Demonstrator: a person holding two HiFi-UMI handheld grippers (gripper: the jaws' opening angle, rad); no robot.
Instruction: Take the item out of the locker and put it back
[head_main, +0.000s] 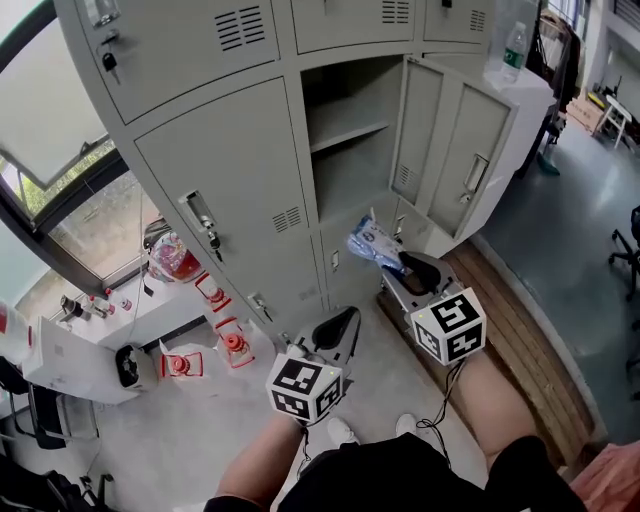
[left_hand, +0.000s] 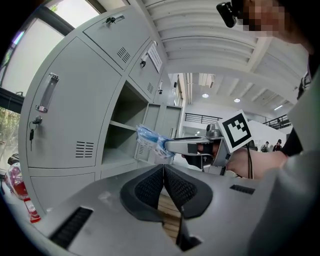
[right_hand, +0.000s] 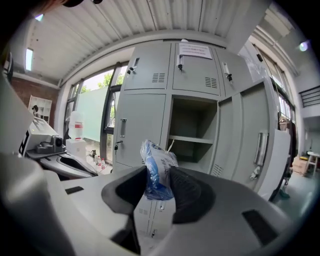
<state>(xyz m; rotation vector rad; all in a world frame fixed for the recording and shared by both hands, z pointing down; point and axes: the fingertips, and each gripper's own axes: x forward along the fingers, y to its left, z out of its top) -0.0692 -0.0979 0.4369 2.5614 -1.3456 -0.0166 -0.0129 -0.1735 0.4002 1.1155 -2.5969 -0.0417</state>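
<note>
1. Item: a crumpled blue-and-clear plastic packet (right_hand: 156, 159), gripped upright between the jaws of the right gripper (right_hand: 159, 174). It is outside the locker (head_main: 262, 190), just in front of its open compartment.
2. Locker: grey metal, its door (head_main: 450, 160) swung wide to the right, with one shelf (head_main: 348, 133) inside.

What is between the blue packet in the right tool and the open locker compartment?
Nothing; the right gripper view shows only air between the blue packet and the open locker compartment.
</note>
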